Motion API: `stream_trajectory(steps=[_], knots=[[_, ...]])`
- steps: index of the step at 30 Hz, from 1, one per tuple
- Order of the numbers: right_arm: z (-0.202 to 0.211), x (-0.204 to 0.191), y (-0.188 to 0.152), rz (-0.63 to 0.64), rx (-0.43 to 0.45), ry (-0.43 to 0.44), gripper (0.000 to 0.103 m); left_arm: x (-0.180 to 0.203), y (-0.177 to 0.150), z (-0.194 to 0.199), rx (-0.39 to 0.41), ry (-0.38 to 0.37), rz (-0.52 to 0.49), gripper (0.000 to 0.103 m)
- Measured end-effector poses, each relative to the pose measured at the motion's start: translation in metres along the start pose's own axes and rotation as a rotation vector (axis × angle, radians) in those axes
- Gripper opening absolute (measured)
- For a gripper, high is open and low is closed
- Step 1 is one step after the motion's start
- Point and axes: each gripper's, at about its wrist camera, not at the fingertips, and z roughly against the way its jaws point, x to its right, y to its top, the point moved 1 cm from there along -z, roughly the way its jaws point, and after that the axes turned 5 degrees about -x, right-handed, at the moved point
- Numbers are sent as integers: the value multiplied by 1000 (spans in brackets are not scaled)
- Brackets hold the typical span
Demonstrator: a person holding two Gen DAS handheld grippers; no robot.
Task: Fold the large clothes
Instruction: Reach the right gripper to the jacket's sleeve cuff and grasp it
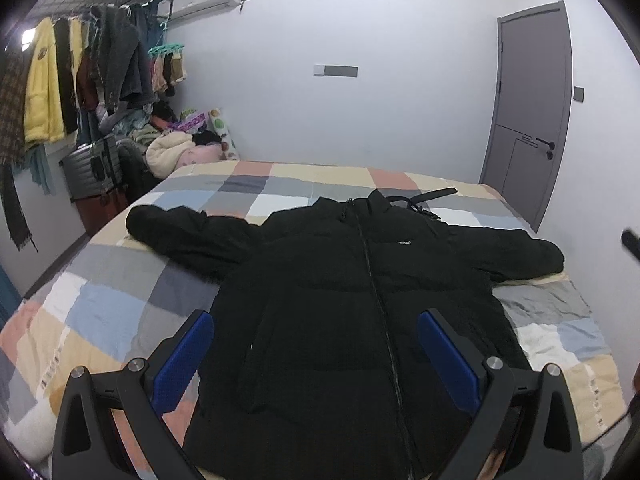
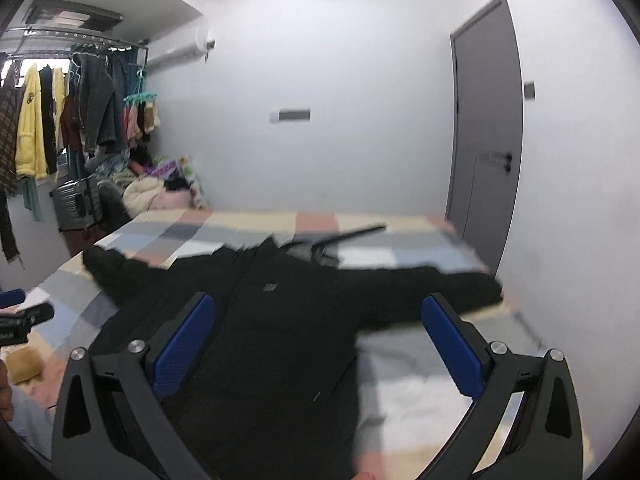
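Both grippers, my left gripper (image 1: 316,344) and right gripper (image 2: 318,332), hover with fingers spread apart, holding nothing, above the black jacket (image 1: 360,300), which lies flat, sleeves outstretched, on the checked bed (image 1: 104,312).

Right wrist view motion-blurred; jacket (image 2: 256,340) hem cut off below; chest logo illegible.

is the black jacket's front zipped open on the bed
No, the black jacket lies flat on the checked bedspread with its zipper closed up the middle and both sleeves spread out.
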Motion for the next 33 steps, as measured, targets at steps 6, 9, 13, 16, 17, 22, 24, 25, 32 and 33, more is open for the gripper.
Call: stream_trajectory(steps=[6, 9, 13, 16, 17, 22, 24, 25, 32, 33], knots=[[-53, 54, 20, -52, 14, -54, 103, 1, 10, -43, -25, -14, 7, 103], [-87, 86, 22, -88, 4, -98, 103, -1, 11, -73, -43, -6, 7, 103], [-134, 123, 20, -110, -28, -141, 103, -6, 9, -112, -72, -23, 23, 103], [-181, 160, 13, -190, -87, -137, 103, -8, 5, -140, -91, -30, 33, 103], [-198, 176, 10, -238, -113, -130, 103, -9, 4, -149, -96, -30, 36, 103], [-271, 256, -16, -504, -208, -119, 96, -8, -4, -180, -108, -26, 48, 103], [-296, 286, -28, -602, -219, -135, 93, -6, -7, -192, -121, -21, 46, 103], [-309, 307, -38, -675, -223, -150, 91, -5, -9, -198, -130, -19, 48, 103], [-367, 390, -95, -983, -186, -226, 89, -1, -18, -242, -204, -14, 70, 103], [-374, 399, -103, -1009, -174, -235, 89, 0, -19, -247, -206, -9, 69, 103]])
